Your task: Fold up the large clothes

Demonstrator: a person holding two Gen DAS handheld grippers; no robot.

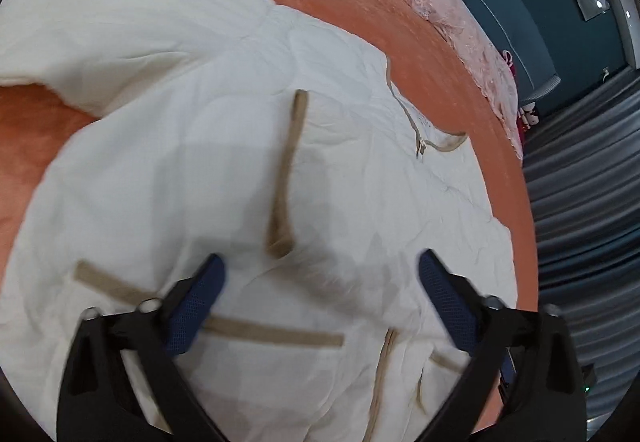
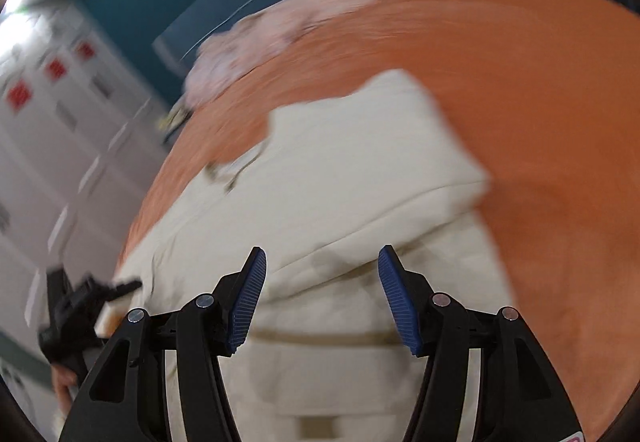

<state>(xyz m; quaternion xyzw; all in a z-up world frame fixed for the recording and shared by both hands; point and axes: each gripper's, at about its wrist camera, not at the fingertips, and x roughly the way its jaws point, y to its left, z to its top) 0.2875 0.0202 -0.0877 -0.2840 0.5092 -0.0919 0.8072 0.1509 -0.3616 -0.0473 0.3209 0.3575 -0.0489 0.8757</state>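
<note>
Two grippers hang over one cream jacket (image 1: 224, 146), and neither grasps anything. The left gripper (image 1: 320, 274) has its jaws spread wide above the lower centre of the left view, with only cloth showing between them. The right gripper (image 2: 322, 270) is likewise released, low in the centre of the right view.

The jacket lies spread on the orange bedcover (image 1: 400, 22) and fills most of both frames. Tan trim strips (image 1: 288, 170) cross it, a zipper (image 1: 416, 130) runs at right of centre in the left view, and a sleeve (image 2: 380, 138) lies folded over the body at centre of the right view.

Probable faults from this state:
- The quilted cloth looks thick; a shallow pinch would likely catch only the top layer, so the fold would drag unevenly.
- A grab near the folded sleeve could pull it open.
- The right view is motion-blurred, so edge position there is uncertain; closing now risks missing the hem.
- Pink bedding (image 1: 440, 2) at upper right could be snagged by a wide sweep.
</note>
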